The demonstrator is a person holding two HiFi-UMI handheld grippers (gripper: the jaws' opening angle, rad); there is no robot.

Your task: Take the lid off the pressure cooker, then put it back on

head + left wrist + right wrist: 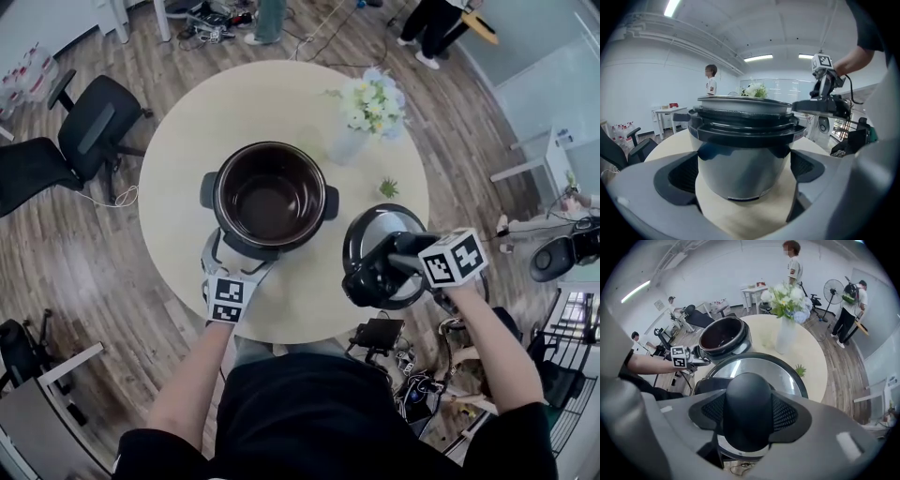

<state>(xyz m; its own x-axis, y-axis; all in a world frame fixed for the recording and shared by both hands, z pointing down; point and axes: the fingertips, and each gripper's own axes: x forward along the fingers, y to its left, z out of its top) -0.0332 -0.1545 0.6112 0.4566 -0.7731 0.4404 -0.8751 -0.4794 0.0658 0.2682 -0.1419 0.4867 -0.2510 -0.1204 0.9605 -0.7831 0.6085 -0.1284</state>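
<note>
The pressure cooker [270, 197] stands open on the round beige table [187, 141], its dark inner pot showing. My left gripper [240, 253] reaches in from the near side. In the left gripper view, its jaws sit against both sides of the cooker body [743, 164]. The steel and black lid [380, 246] hangs in the air to the right of the cooker, over the table's near right edge. My right gripper [373, 277] points steeply down from above, shut on the lid's black knob [747, 411]. The lid [820, 107] also shows at the right of the left gripper view.
A white vase of flowers [367, 111] and a tiny green plant [388, 187] stand on the far right of the table. Black office chairs [94, 127] are off to the left. Cables and gear [380, 336] lie on the floor below the lid. People stand at the back.
</note>
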